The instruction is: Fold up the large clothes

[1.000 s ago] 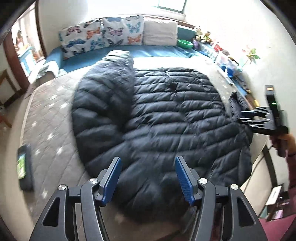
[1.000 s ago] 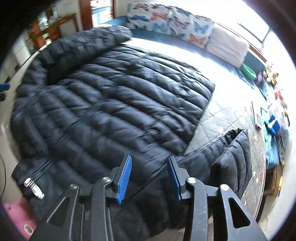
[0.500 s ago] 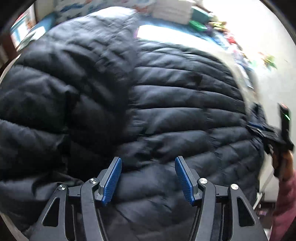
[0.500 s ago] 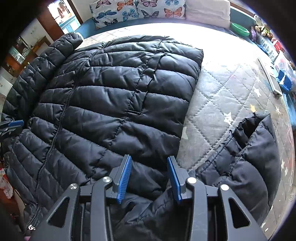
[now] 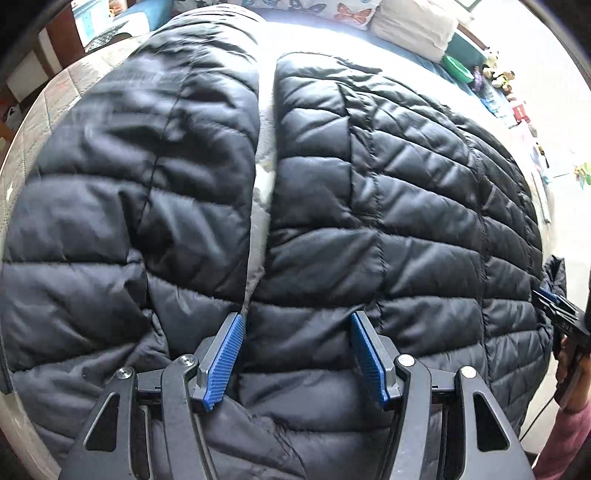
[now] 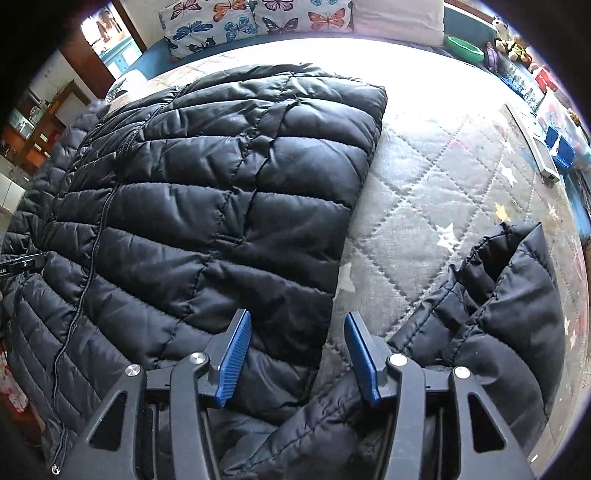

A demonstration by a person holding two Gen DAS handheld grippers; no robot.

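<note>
A large black quilted puffer jacket [image 5: 369, 192] lies spread flat on the bed; it also fills the right wrist view [image 6: 207, 206]. Its one sleeve [image 5: 140, 155] lies alongside the body at the left, the other sleeve [image 6: 495, 325] lies bunched at the right. My left gripper [image 5: 297, 354] is open and empty, low over the jacket where sleeve and body meet. My right gripper [image 6: 297, 356] is open and empty, over the jacket's right edge next to the bunched sleeve. The right gripper also shows at the right edge of the left wrist view [image 5: 554, 306].
The bed has a grey quilted cover with stars [image 6: 443, 177]. Butterfly pillows [image 6: 258, 18] and a white pillow [image 5: 413, 26] line the far side. A green bowl [image 6: 464, 48], toys and boxes [image 6: 554, 147] stand along the right. Wooden furniture [image 6: 44, 140] is at the left.
Both grippers have come down closer to the jacket and stay open. The left one now sits over the gap between sleeve and body; the right one has shifted towards the jacket's right edge.
</note>
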